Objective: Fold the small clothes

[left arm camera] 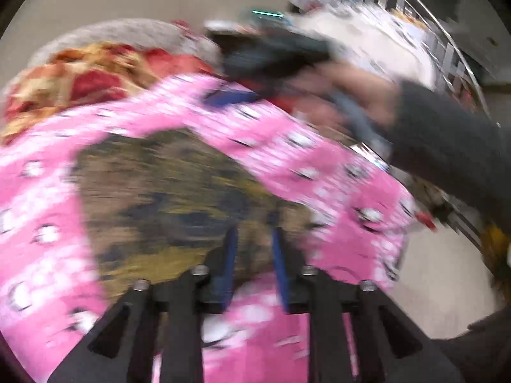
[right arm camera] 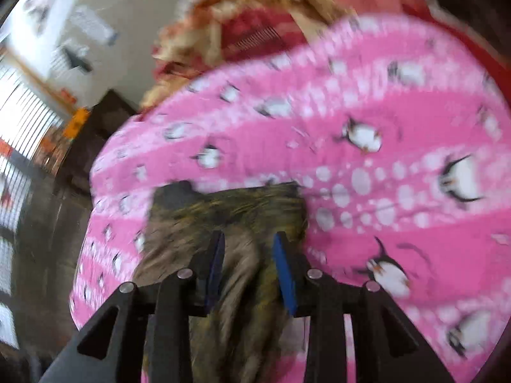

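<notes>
A small brown-and-olive camouflage garment (left arm camera: 166,198) lies on a pink penguin-print blanket (left arm camera: 41,210). My left gripper (left arm camera: 254,239) sits at its near edge with cloth between the blue fingers, jaws close together. In the right wrist view the same garment (right arm camera: 230,210) is bunched between the blue fingers of my right gripper (right arm camera: 249,242), which is shut on it. The right gripper (left arm camera: 274,54) also shows in the left wrist view, held by a hand at the garment's far side. Both views are motion-blurred.
A red-and-gold patterned cloth (left arm camera: 80,76) is heaped beyond the pink blanket (right arm camera: 383,166), also seen in the right wrist view (right arm camera: 255,22). A grey fuzzy cushion (left arm camera: 121,32) lies behind it. Shelving (left arm camera: 431,25) and floor lie to the right.
</notes>
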`<action>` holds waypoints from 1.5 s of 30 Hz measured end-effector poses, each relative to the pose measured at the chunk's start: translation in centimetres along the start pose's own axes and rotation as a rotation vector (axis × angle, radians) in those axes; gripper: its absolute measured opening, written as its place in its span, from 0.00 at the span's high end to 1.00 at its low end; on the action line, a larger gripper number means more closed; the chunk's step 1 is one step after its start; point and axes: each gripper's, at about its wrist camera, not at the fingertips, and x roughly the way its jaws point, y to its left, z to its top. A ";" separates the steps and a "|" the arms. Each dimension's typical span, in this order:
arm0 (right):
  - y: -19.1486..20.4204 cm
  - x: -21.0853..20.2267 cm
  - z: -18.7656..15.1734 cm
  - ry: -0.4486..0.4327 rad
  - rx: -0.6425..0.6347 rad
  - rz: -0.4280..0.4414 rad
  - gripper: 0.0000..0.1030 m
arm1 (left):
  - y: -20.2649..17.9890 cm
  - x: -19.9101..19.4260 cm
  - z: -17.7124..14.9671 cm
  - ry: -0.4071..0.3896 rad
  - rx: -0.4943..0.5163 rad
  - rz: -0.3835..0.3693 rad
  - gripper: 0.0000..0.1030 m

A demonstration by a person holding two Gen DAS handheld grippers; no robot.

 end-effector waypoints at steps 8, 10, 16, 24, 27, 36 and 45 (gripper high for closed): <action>9.1 -2.1 -14.4 0.034 -0.458 -0.061 0.64 | 9.6 2.1 -4.6 0.108 -0.411 0.050 0.86; 7.6 0.8 -17.2 0.118 -0.458 -0.180 0.69 | 9.2 2.0 -4.5 0.103 -0.391 0.051 0.87; 8.3 -2.1 -14.6 0.025 -0.377 -0.148 0.75 | 10.1 -0.6 0.4 0.012 -0.385 0.104 0.92; 8.0 4.0 -6.4 0.017 -0.255 -0.340 0.75 | 14.1 8.8 1.8 0.179 -0.523 0.130 0.93; 4.4 5.9 -6.6 0.097 -0.103 -0.321 0.74 | 13.3 7.7 3.2 0.184 -0.475 0.137 0.93; 6.9 3.8 0.7 -0.180 0.025 -0.496 0.57 | 16.4 11.5 10.0 0.025 -0.474 0.267 0.91; 1.0 11.5 0.2 -0.150 0.114 -0.470 0.56 | 16.8 15.9 7.4 0.047 -0.443 0.315 0.89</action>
